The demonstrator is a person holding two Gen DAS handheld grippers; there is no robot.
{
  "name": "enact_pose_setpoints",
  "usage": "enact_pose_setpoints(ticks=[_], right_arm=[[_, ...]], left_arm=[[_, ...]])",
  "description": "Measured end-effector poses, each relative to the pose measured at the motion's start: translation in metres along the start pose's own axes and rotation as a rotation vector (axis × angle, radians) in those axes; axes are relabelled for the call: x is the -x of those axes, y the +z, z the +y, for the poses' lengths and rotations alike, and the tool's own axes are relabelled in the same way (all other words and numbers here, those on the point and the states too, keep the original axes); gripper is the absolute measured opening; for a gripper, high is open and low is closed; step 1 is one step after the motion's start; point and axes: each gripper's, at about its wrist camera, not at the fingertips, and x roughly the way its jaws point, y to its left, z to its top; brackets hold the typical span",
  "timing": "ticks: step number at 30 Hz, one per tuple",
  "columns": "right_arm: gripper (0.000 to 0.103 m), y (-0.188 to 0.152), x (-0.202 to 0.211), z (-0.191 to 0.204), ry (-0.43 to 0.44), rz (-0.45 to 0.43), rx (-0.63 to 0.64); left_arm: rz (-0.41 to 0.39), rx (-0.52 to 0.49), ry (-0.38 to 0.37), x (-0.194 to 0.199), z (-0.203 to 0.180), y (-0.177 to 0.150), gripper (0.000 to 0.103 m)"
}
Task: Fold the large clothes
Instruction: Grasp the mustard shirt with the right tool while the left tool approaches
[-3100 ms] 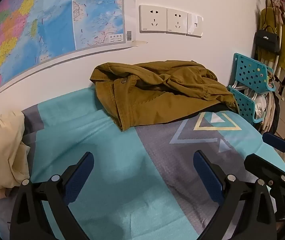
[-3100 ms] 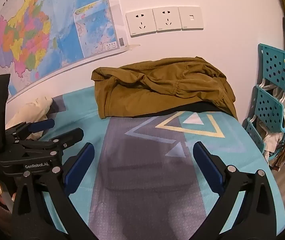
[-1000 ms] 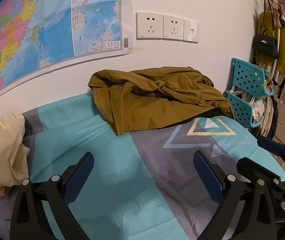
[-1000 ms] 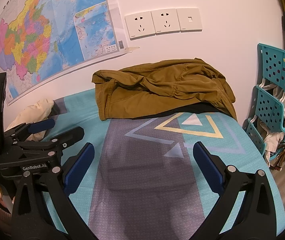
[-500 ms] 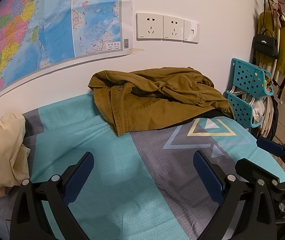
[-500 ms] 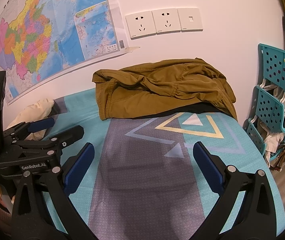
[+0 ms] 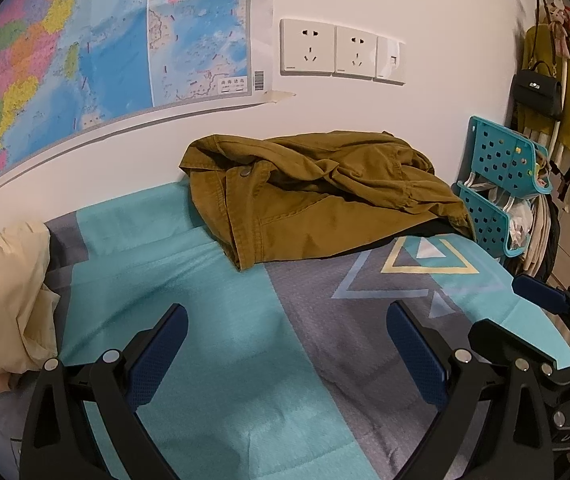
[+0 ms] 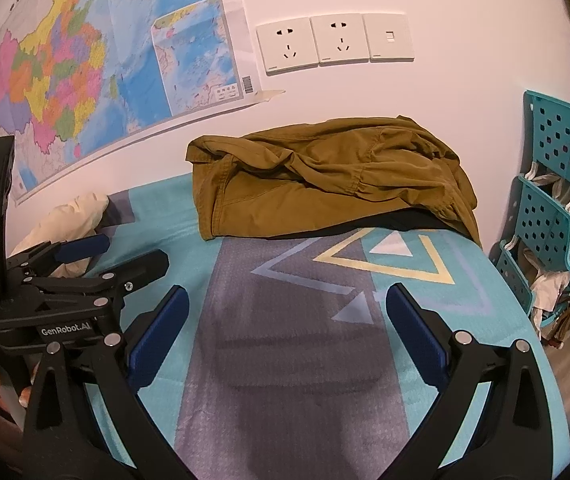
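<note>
A crumpled olive-brown jacket (image 7: 317, 196) lies in a heap at the far side of the bed against the wall, over something black; it also shows in the right wrist view (image 8: 325, 184). My left gripper (image 7: 285, 344) is open and empty above the teal and grey bedspread (image 7: 213, 280), well short of the jacket. My right gripper (image 8: 287, 320) is open and empty over the grey stripe, also short of the jacket. Each gripper shows at the edge of the other's view: the right one (image 7: 545, 320) and the left one (image 8: 97, 260).
A cream garment (image 7: 1, 292) lies at the bed's left. A teal perforated rack (image 7: 501, 184) with clothes stands at the right edge of the bed. Hanging clothes and a black bag (image 7: 537, 92) are at the far right. A map (image 8: 85, 60) and wall sockets (image 8: 333, 42) are on the wall.
Both grippers have stayed open and almost still; the views shift only slightly. The jacket has not moved.
</note>
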Motion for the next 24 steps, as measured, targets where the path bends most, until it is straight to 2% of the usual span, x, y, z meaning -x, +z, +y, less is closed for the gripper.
enact_pose_setpoints(ticks=[7,15,17,19,21,23,24], right_arm=[[0.097,0.033,-0.034,0.008,0.009,0.001,0.153],[0.095,0.088,-0.138,0.03,-0.043,0.072,0.38],[0.083,0.096,-0.165,0.035,-0.047,0.106,0.421],[0.079,0.104,-0.19,0.036,-0.063,0.126,0.446],[0.067,0.107,-0.208,0.035,-0.058,0.159,0.456],[0.031,0.11,-0.216,0.032,-0.056,0.195,0.474],[0.024,0.113,-0.214,0.03,-0.047,0.198,0.473]], left_arm=[[0.048,0.042,0.048,-0.026,0.02,0.004,0.096],[0.098,0.109,0.107,-0.057,0.055,0.011,0.096],[0.106,0.122,0.111,-0.064,0.061,0.012,0.096],[0.116,0.132,0.115,-0.07,0.065,0.013,0.096],[0.123,0.135,0.115,-0.074,0.066,0.013,0.096],[0.131,0.136,0.114,-0.08,0.068,0.012,0.096],[0.137,0.136,0.113,-0.082,0.068,0.012,0.096]])
